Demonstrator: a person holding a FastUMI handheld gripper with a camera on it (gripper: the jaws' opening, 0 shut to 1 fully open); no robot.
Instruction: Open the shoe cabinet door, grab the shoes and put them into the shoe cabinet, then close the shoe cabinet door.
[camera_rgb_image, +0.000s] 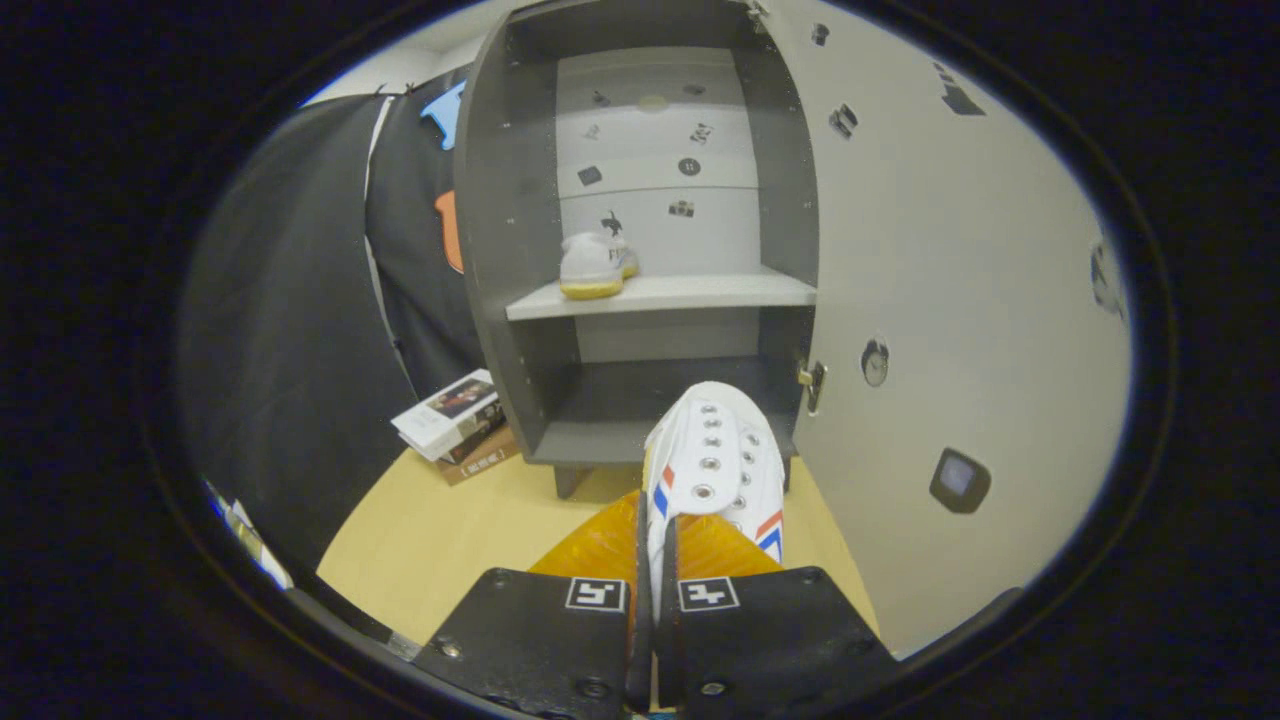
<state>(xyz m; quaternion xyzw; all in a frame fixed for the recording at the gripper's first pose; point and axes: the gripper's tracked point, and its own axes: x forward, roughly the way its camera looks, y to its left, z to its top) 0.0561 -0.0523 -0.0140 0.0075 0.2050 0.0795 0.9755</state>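
The grey shoe cabinet (500, 200) stands open ahead, its pale door (950, 300) swung out to the right. One white shoe (595, 265) with a yellowish sole rests on the left of the middle shelf (700, 292). My gripper (655, 545) is shut on the side wall of a second white shoe (715, 455) with red and blue stripes. That shoe is held up, toe pointing toward the cabinet's lower compartment (650, 400), just short of its front edge.
A small stack of books (455, 420) lies on the wooden floor (450, 530) left of the cabinet's base. Black cloth hangs as a wall on the left. The open door stands close on the right.
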